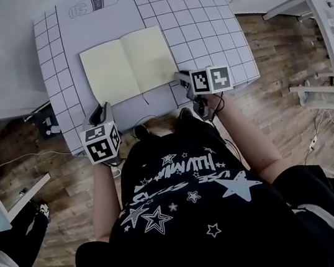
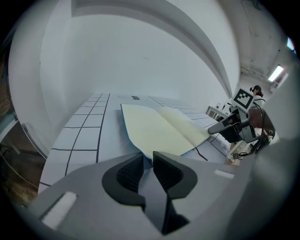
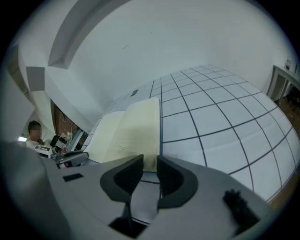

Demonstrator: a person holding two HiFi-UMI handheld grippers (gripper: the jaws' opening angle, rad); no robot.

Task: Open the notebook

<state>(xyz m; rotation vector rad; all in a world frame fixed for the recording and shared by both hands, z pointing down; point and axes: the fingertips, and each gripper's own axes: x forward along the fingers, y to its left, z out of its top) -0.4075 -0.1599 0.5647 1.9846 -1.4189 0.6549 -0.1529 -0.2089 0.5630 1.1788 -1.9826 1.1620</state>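
Black star-print shirt (image 1: pixel 193 220) fills the foreground and hides part of the gridded bench's (image 1: pixel 199 18) near edge. Mid-bench the notebook (image 1: pixel 129 63) lies open, cream pages up. The left hand-held gripper (image 2: pixel 148 157) and right hand-held gripper (image 3: pixel 150 161) sit slightly spread at its near corners; whether they touch it is unclear.

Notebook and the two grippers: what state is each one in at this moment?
notebook: open, lying flat on the table, both pale pages facing up.
left gripper: jaws a little apart, clamping nothing, tips at the notebook's near left corner.
right gripper: jaws a little apart, clamping nothing, tips at the notebook's near right corner.
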